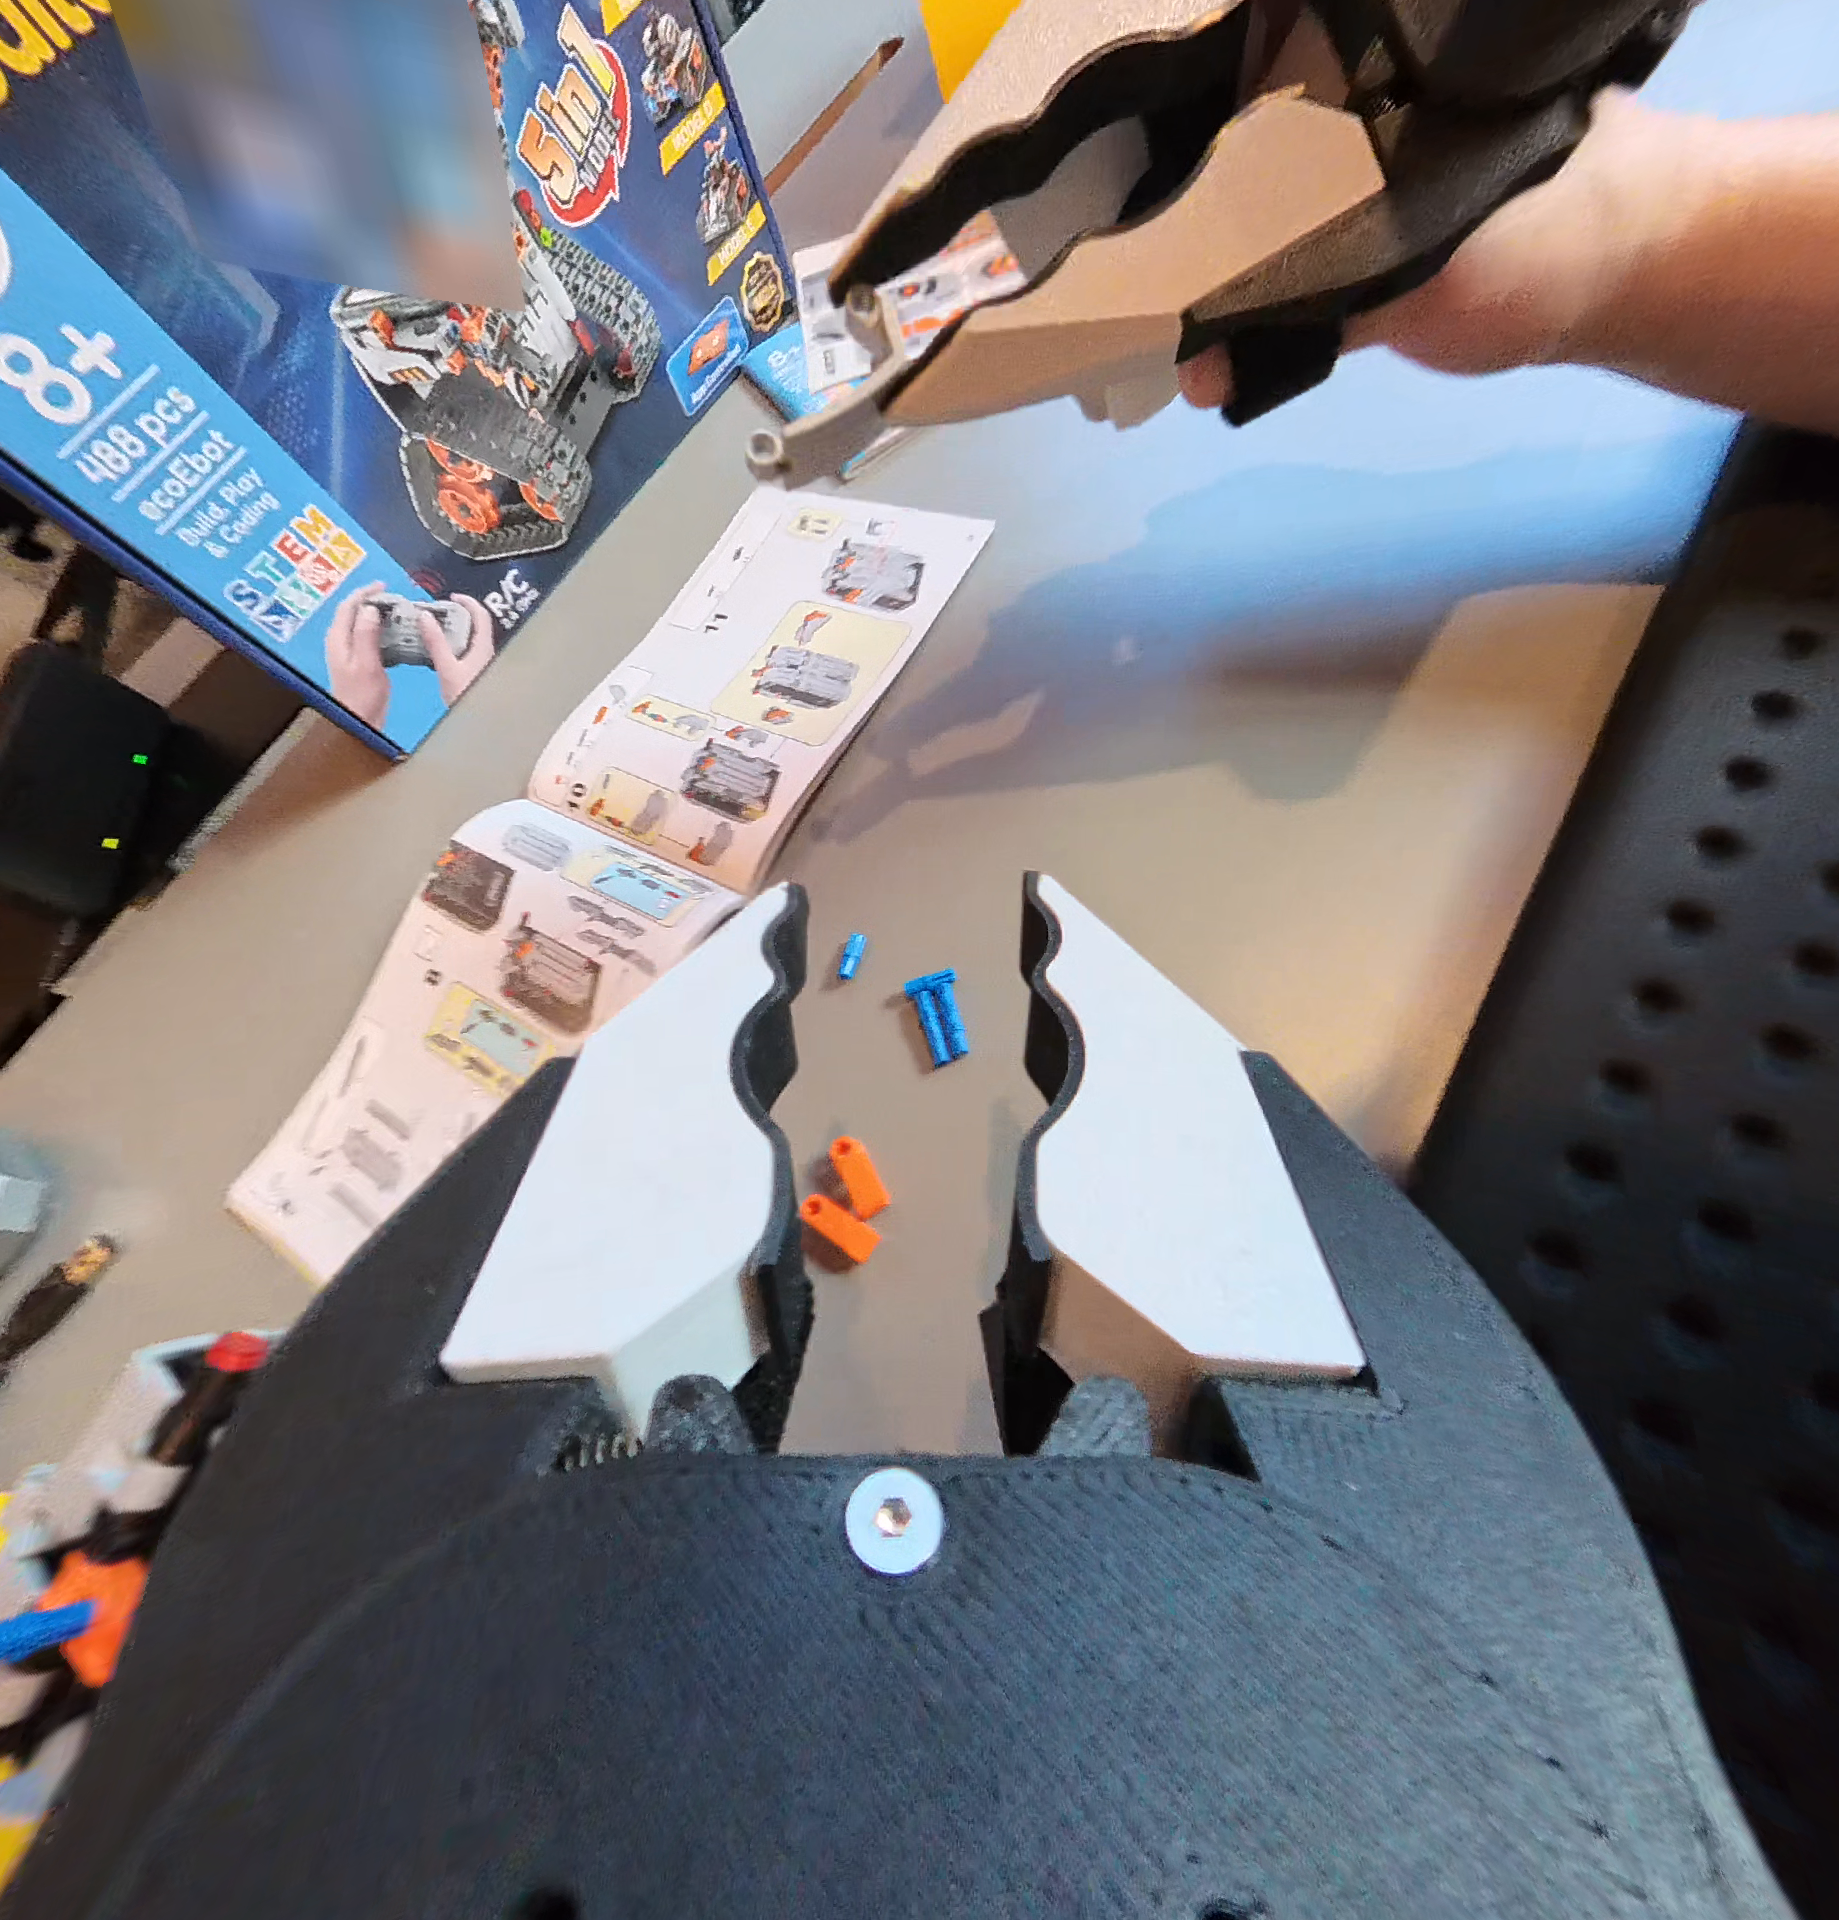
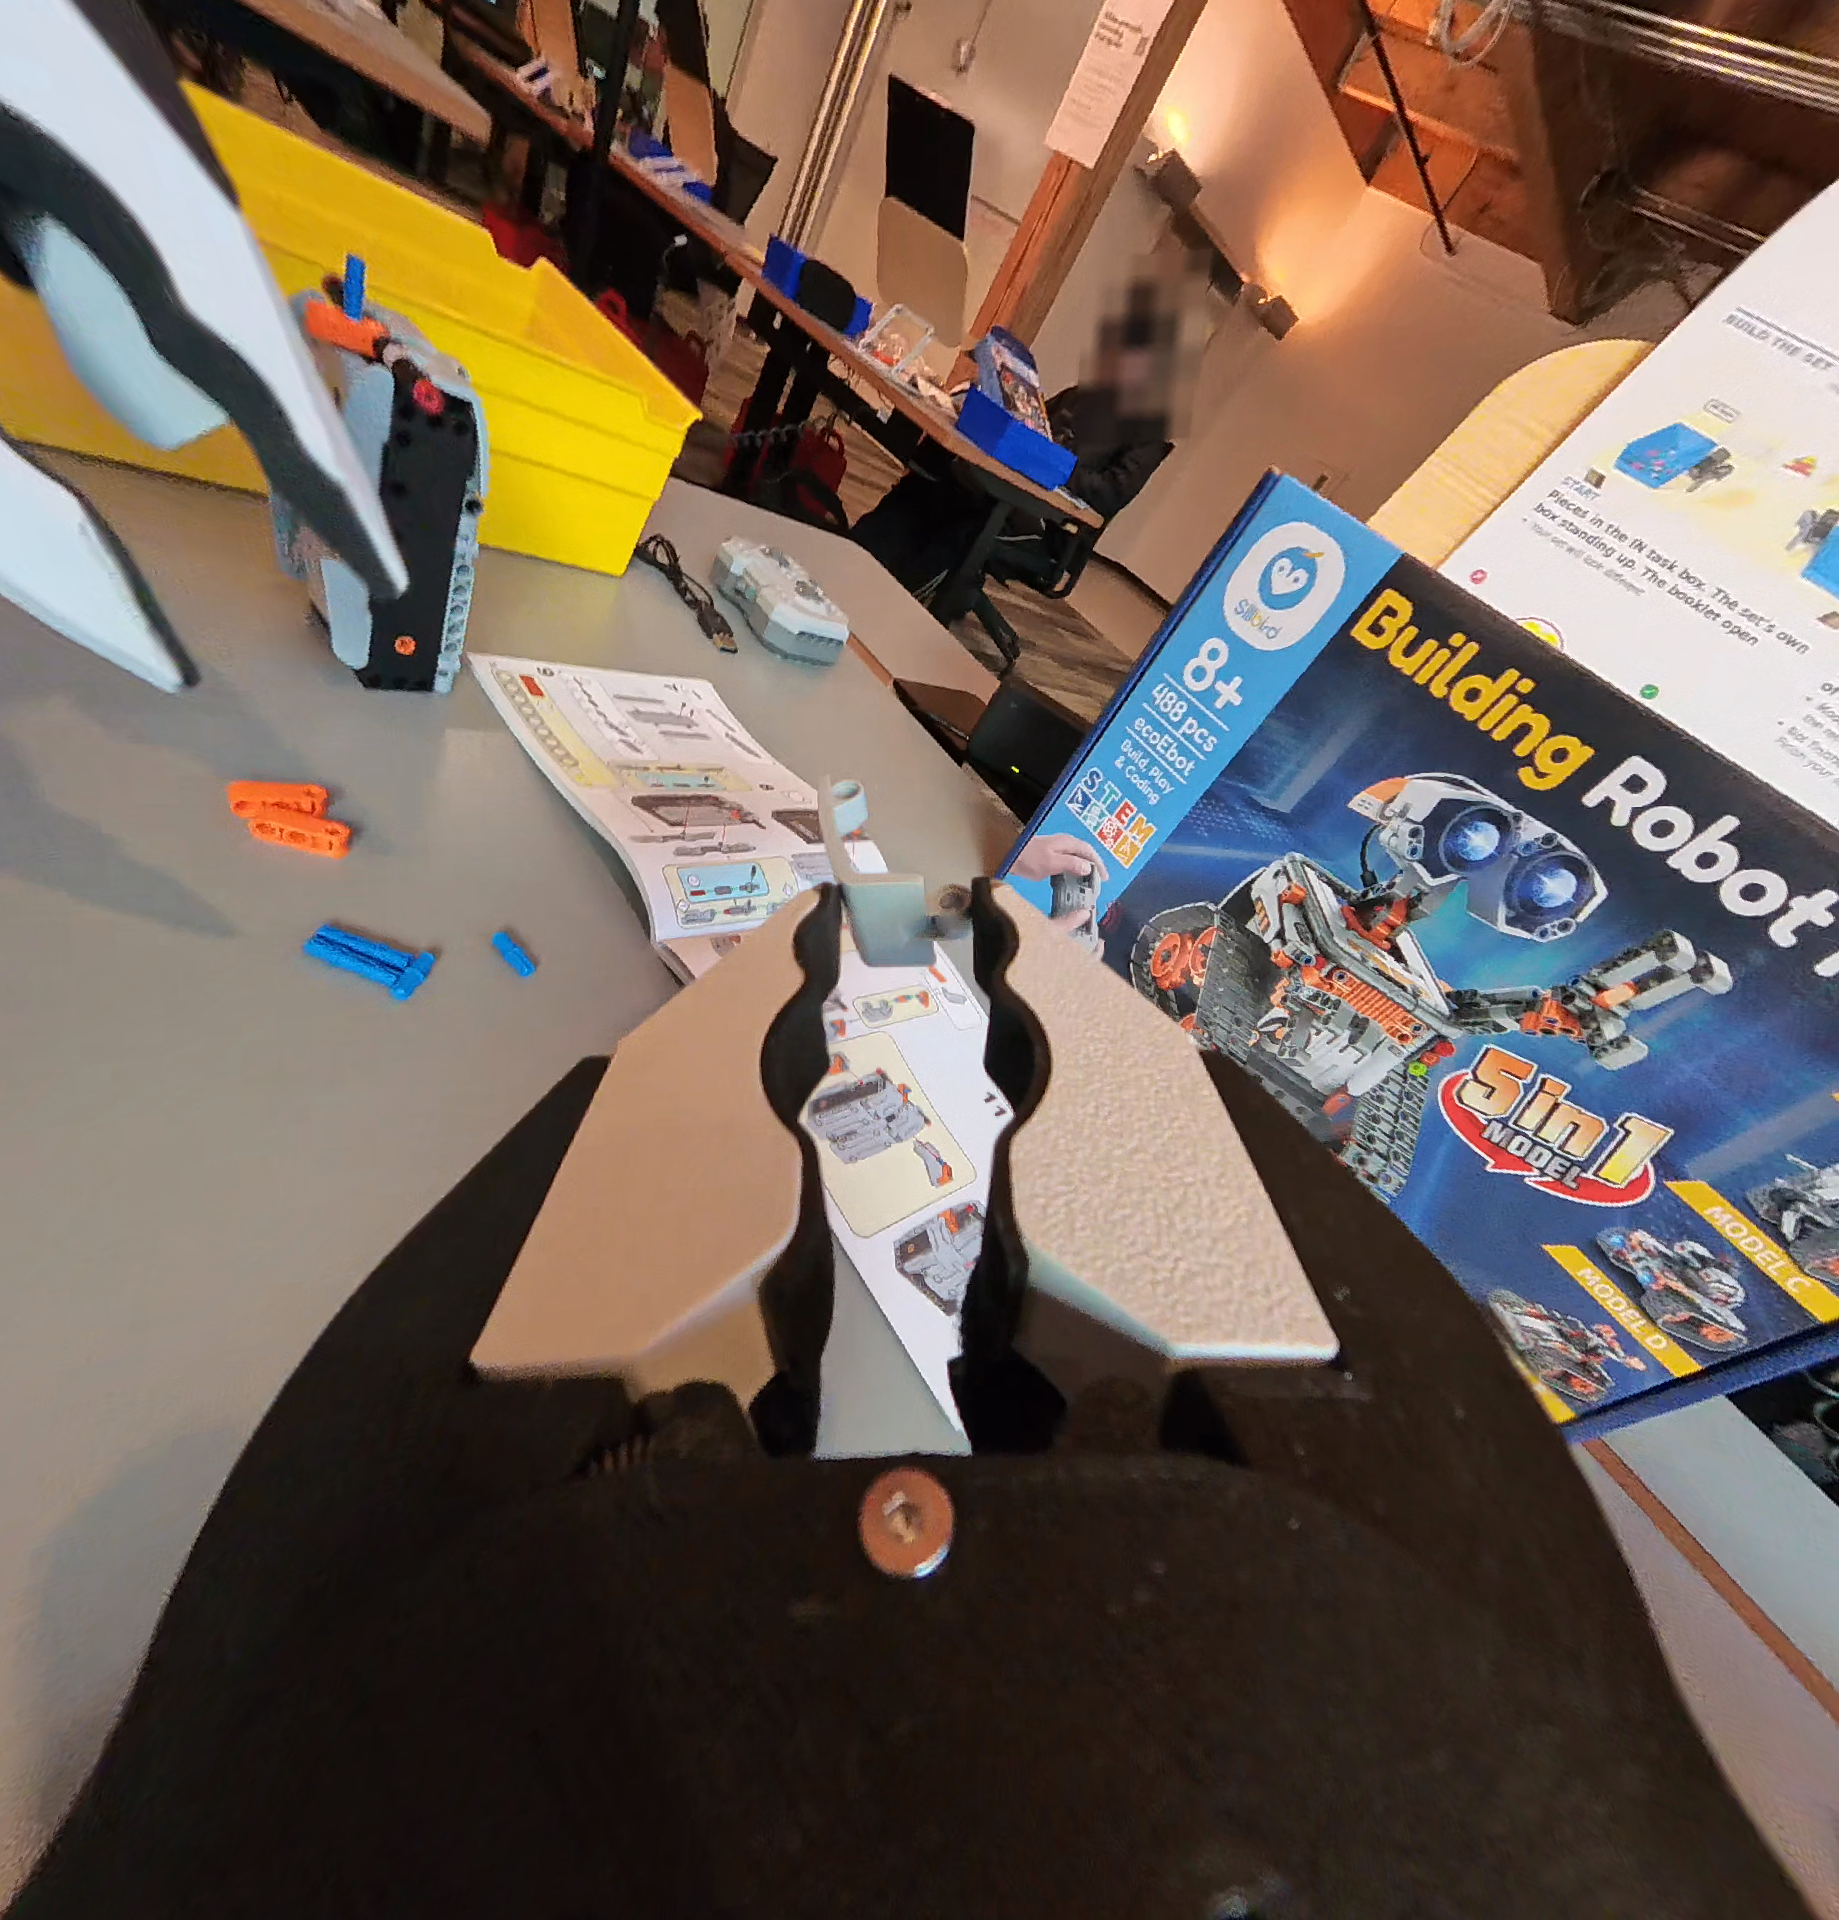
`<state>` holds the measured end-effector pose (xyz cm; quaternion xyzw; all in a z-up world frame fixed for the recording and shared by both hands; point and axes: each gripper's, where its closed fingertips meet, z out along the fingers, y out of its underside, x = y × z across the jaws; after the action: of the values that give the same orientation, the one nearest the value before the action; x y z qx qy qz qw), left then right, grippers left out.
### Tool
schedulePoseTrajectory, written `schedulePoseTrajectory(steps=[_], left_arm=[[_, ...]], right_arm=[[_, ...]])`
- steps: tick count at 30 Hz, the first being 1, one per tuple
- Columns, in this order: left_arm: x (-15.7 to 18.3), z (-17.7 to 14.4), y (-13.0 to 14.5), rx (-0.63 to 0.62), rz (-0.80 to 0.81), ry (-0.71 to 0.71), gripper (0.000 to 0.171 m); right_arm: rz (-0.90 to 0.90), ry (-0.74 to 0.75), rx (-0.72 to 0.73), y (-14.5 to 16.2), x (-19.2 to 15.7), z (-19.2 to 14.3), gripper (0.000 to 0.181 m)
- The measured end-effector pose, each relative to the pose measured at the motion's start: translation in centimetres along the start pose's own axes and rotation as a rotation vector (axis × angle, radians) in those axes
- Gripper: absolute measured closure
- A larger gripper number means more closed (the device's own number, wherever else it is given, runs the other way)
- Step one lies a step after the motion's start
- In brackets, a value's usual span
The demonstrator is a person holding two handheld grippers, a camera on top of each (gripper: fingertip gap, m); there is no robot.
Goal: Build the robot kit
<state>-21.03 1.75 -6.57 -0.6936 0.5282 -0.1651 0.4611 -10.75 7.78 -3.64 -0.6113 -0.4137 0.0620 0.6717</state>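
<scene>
Between the spread fingers of the left claw [image 1: 907, 914], which is open and holds nothing, two orange connector pieces [image 1: 844, 1205] lie side by side on the grey tabletop [image 1: 1206, 831], touching each other. Just beyond them, nearer the fingertips, lie a pair of long blue pins [image 1: 936, 1013], pressed together, and one short blue pin [image 1: 851, 955] a little apart to their left. The long axes of the blue pins run roughly along the line of the left claw's fingers; the orange pieces lie slanted across it. All of these parts sit directly below and ahead of the left claw, well apart from the other one.

Right claw [image 2: 904, 904] is closed on a grey angled beam piece [image 2: 884, 914], gripped at the fingertips, with the piece's ringed end projecting upward and beyond the tips. It is held off the tabletop, above the open instruction booklet [image 2: 624, 748]. In the left wrist view the same claw appears at the upper right with a bare hand [image 1: 1580, 260] behind it.

From the right wrist view, the orange pieces and blue pins lie to the left, and the left claw is plainly nearer to them. Farther back stands a partly built grey and black block assembly [image 2: 406, 520], in front of stacked yellow trays [image 2: 582, 416]. A grey controller unit [image 2: 780, 597] and a black cable [image 2: 686, 592] lie beyond the booklet. A blue robot-kit box [image 2: 1414, 935] leans at the right.
</scene>
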Motion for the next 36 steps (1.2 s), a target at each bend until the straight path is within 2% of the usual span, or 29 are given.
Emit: schedulePoseTrajectory(steps=[5,7,9,12,15,18,23,29,33,36], left_arm=[[1.3,0.1,-0.7,0.107,-0.241,0.155,0.135],[1.5,0.0,-0.7,0.133,-0.309,0.200,0.134],[1.1,0.0,-0.2,0.132,-0.327,0.191,0.133],[0.5,-0.2,1.1,0.098,-0.307,0.144,0.134],[0.8,-0.7,2.2,0.072,-0.308,0.139,0.135],[1.1,-1.6,3.4,0.048,-0.313,0.121,0.136],[0.9,-4.0,4.9,0.068,-0.375,0.071,0.139],[-1.0,-7.8,7.1,0.066,-0.453,-0.043,0.138],[-4.0,-11.7,9.3,0.048,-0.489,-0.183,0.137],[-7.6,-16.2,12.5,-0.009,-0.515,-0.357,0.136]], right_arm=[[0.023,-0.094,0.049,-0.9,-1.8,0.1,0.157],[0.156,-0.225,0.003,0.0,-3.5,0.5,0.157],[0.326,-0.355,-0.077,1.4,-5.0,0.8,0.157],[0.458,-0.456,-0.175,3.5,-6.4,1.1,0.157],[0.498,-0.506,-0.253,4.9,-7.6,1.4,0.158],[0.446,-0.528,-0.342,6.5,-8.9,1.4,0.157],[0.401,-0.559,-0.371,6.8,-10.0,1.5,0.157],[0.403,-0.572,-0.388,7.0,-10.3,1.6,0.158],[0.408,-0.570,-0.387,7.0,-10.2,1.6,0.157],[0.400,-0.568,-0.399,7.2,-10.2,1.5,0.157]])
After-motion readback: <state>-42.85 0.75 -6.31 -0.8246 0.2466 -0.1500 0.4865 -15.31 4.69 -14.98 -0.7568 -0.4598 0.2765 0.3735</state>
